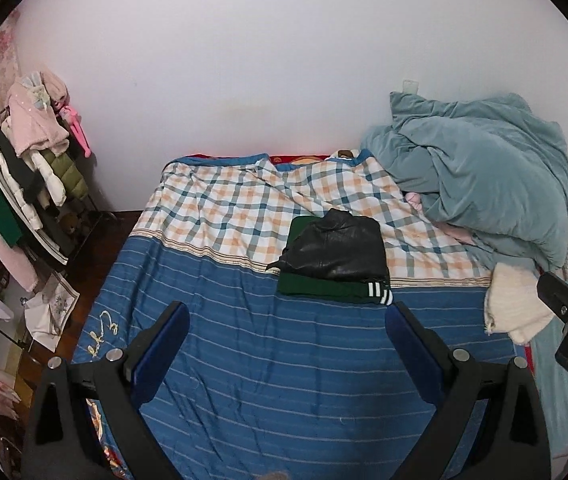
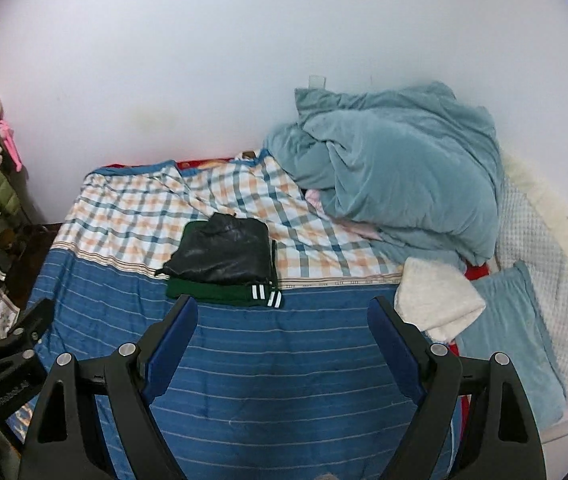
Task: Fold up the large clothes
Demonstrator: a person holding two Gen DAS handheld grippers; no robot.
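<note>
A folded black leather jacket (image 1: 339, 250) lies on top of a folded dark green garment with white stripes (image 1: 323, 288) in the middle of the bed (image 1: 244, 360). The same stack shows in the right wrist view, the jacket (image 2: 224, 252) over the green garment (image 2: 220, 293). My left gripper (image 1: 287, 320) is open and empty, held above the blue striped sheet in front of the stack. My right gripper (image 2: 282, 314) is open and empty, just in front of the stack.
A rumpled teal duvet (image 1: 483, 176) is piled at the back right, with a cream fleece (image 2: 437, 304) and a teal pillow (image 2: 511, 340) beside it. A clothes rack (image 1: 24, 184) with hanging clothes stands left of the bed. A white wall is behind.
</note>
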